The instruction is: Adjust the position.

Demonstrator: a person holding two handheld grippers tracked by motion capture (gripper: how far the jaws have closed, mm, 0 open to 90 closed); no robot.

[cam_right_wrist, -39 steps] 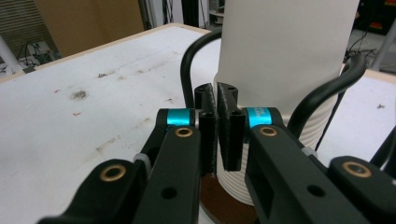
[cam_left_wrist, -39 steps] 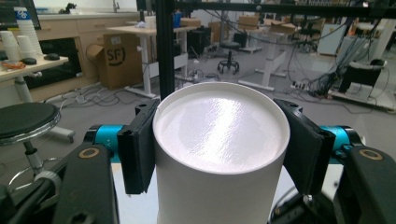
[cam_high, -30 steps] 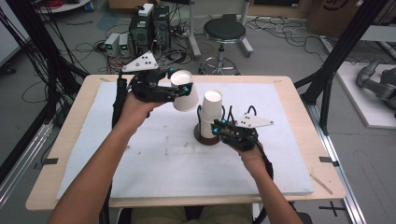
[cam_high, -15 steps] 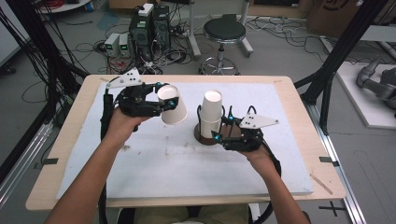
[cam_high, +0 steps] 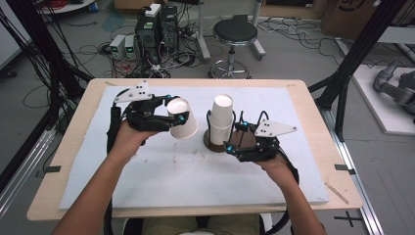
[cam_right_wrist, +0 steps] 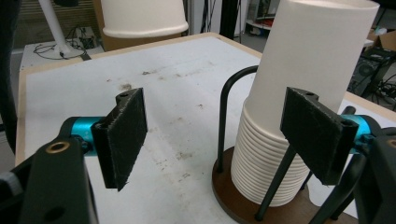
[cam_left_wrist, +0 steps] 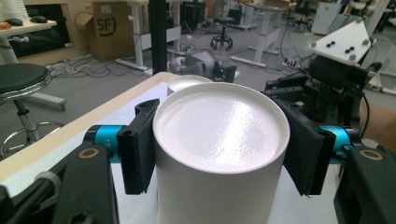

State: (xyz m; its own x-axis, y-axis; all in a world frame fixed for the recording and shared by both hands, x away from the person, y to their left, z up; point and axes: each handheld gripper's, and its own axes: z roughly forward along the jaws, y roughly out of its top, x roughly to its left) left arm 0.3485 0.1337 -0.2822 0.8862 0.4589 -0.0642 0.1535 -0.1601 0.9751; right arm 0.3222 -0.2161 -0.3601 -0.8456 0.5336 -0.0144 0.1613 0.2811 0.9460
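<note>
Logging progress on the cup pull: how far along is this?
Done: one cup is off the stack, clamped in the left claw and held tilted above the mat. In hand: the right claw, its jaws just opened, sits empty beside the stack in its holder. Left: setting the cup down.

A black stool [cam_high: 235, 33] and computer towers [cam_high: 155, 27] behind the table [cam_high: 313, 122]

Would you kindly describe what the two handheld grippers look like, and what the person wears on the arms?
Both the left gripper and the right gripper are black-framed, each with two flat black padded jaws on turquoise mounts, brass-coloured rivets and a grey three-cornered plate on top. A black cable trails from each. The forearms are bare, with no sleeves in sight.
</note>
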